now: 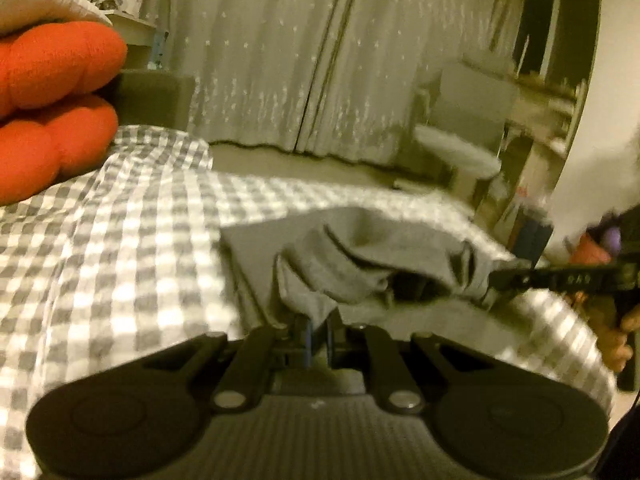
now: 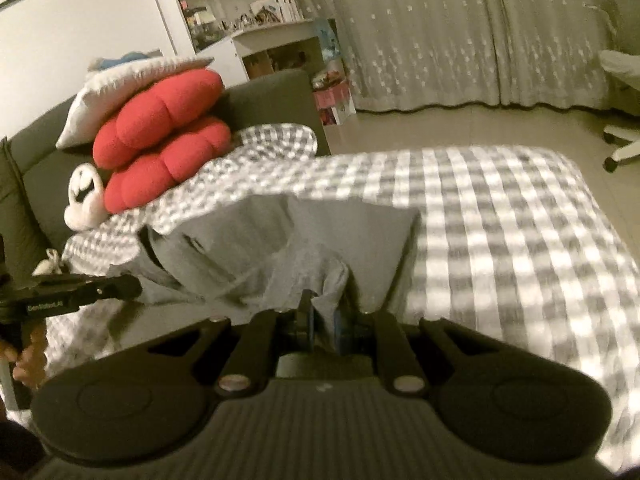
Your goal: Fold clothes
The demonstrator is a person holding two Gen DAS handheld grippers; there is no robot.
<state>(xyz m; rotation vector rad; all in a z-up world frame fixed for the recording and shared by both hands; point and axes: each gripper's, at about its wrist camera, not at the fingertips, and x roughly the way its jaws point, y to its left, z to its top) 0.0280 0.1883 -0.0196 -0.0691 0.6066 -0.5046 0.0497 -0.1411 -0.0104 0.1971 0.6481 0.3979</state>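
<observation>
Garment: a plain grey cotton garment (image 1: 360, 256), rumpled and partly lifted, lies across the grey-and-white checked bedcover (image 1: 132, 216); which piece of clothing it is I cannot tell.
Left gripper: the black two-finger left gripper (image 1: 318, 330) has its jaws drawn together, pinching a bunched grey edge of the garment just in front of its own camera.
Right gripper: the black two-finger right gripper (image 2: 322, 318) is likewise clamped on a gathered fold of the same cloth; seen from the left wrist view it reaches in from the right side and meets the cloth's far corner.
Cloth between them: it sags in folds from one grip to the other, with one flat panel resting on the bedcover.
Hands: fingers of the person's right hand (image 1: 616, 340) curl round that gripper's handle.
Pillows: two puffy red cushions (image 2: 160, 144) are stacked at the bed's head, a white pillow (image 2: 120, 92) on top.
Backdrop: pale grey dotted curtains (image 2: 460, 32) hang to the floor.
Sharpness: both views are motion-blurred.
</observation>
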